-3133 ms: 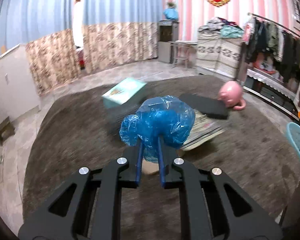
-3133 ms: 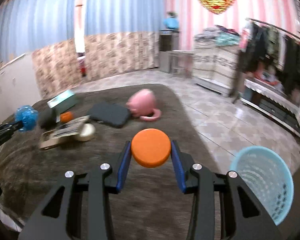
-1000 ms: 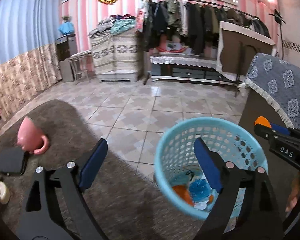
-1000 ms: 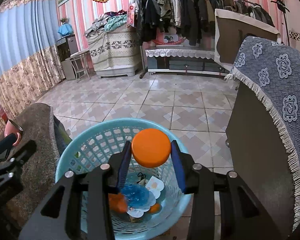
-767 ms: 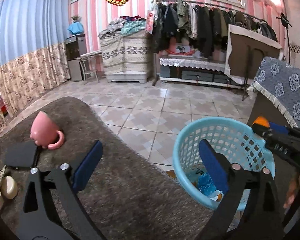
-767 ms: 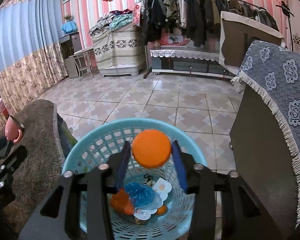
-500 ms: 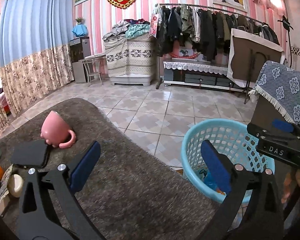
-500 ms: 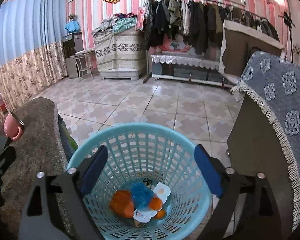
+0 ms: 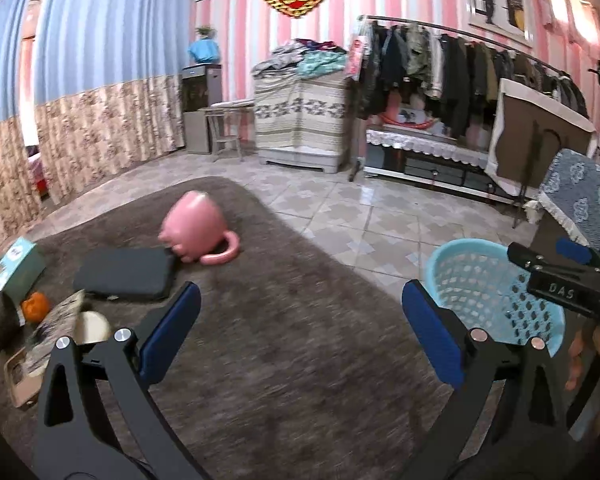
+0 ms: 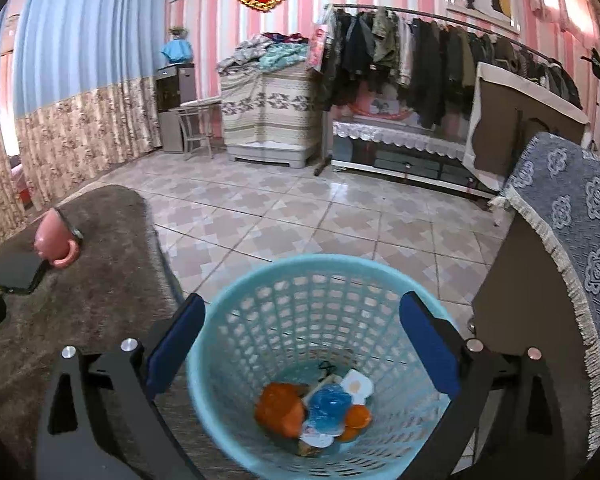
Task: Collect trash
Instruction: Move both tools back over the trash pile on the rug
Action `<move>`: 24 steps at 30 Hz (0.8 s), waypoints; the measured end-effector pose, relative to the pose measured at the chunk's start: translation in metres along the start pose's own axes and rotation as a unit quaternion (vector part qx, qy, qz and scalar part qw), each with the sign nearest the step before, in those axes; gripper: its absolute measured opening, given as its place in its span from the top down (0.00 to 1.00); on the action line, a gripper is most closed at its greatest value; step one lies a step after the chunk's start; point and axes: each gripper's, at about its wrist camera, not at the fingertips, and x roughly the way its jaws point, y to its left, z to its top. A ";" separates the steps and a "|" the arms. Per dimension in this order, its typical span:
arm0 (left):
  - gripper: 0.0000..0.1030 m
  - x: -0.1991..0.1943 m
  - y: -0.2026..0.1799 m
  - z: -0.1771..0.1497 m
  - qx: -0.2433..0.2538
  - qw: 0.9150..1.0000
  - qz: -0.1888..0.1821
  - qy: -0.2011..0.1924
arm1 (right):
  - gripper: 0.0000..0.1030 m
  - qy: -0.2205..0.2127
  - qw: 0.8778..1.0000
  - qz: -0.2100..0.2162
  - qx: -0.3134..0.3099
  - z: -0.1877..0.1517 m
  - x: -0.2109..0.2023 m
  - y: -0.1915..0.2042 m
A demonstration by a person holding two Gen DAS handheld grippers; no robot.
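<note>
Both grippers had dumped their loads by this point: the orange disc that sat between the right gripper's [image 10: 302, 344] blue pads a second back was gone from them, and the left gripper [image 9: 300, 328] had swung off the light blue plastic lattice basket [image 9: 496, 292] and back toward the brown shaggy rug [image 9: 284, 344]. Jaws-wise, the left one stood as wide as it goes with nothing between the pads, just rug behind them. The right one's jaws were opening the last bit, also holding nothing, and hung right over the basket mouth. Down in the bottom of the basket you could see the haul so far: a crumpled blue plastic bag [image 10: 329, 402], a couple of orange bits [image 10: 280, 408] and some white scraps. What was left lay at the far-left edge of the rug in the left wrist view: a small orange lump [image 9: 36, 306] and a pale round thing [image 9: 93, 326] beside some printed paper, close to a teal cardboard box [image 9: 15, 264], with a flat black pad [image 9: 126, 274] and a tipped-over pink ceramic mug [image 9: 198, 234] further in toward the middle. I couldn't really tell which of those count as trash; the orange lump looked like the safest bet. Key thing for the next grab, I reckon: that stuff sat ahead and off to the left of the left jaws, while the right gripper faced the basket at the rug's right edge, well apart from it. So the left hand was clearly the nearer one, and it'd need to swing further left to line up on it.
</note>
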 end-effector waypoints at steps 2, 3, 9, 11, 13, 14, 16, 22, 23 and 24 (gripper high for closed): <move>0.05 -0.005 0.013 -0.004 -0.003 1.000 0.010 0.002 | 0.07 0.000 1.000 0.007 -0.015 -0.001 -0.001 0.015; 0.05 -0.008 0.021 -0.008 -0.004 1.000 0.019 0.003 | 0.07 -0.001 1.000 0.010 -0.025 -0.002 -0.003 0.025; 0.05 -0.026 0.062 -0.021 -0.017 0.999 0.048 0.006 | 0.06 0.000 0.997 0.050 -0.055 -0.006 -0.012 0.070; 0.05 -0.032 0.076 -0.026 -0.023 0.998 0.057 0.009 | 0.06 0.001 0.996 0.059 -0.069 -0.008 -0.014 0.084; 0.05 -0.039 0.092 -0.033 -0.030 0.997 0.069 0.013 | 0.06 -0.001 0.994 0.064 -0.091 -0.012 -0.018 0.101; 0.05 -0.042 0.101 -0.036 -0.033 0.996 0.075 0.016 | 0.06 -0.002 0.993 0.064 -0.100 -0.014 -0.020 0.107; 0.05 -0.049 0.122 -0.044 -0.044 0.995 0.090 0.022 | 0.05 -0.003 0.990 0.068 -0.127 -0.020 -0.024 0.125; 0.05 -0.073 0.179 -0.066 -0.076 0.987 0.135 0.032 | 0.05 0.000 0.982 0.114 -0.154 -0.032 -0.037 0.162; 0.05 -0.077 0.187 -0.069 -0.079 0.986 0.142 0.032 | 0.04 0.000 0.980 0.123 -0.156 -0.033 -0.039 0.168; 0.05 -0.080 0.193 -0.072 -0.082 0.985 0.149 0.032 | 0.04 0.001 0.978 0.134 -0.161 -0.034 -0.041 0.177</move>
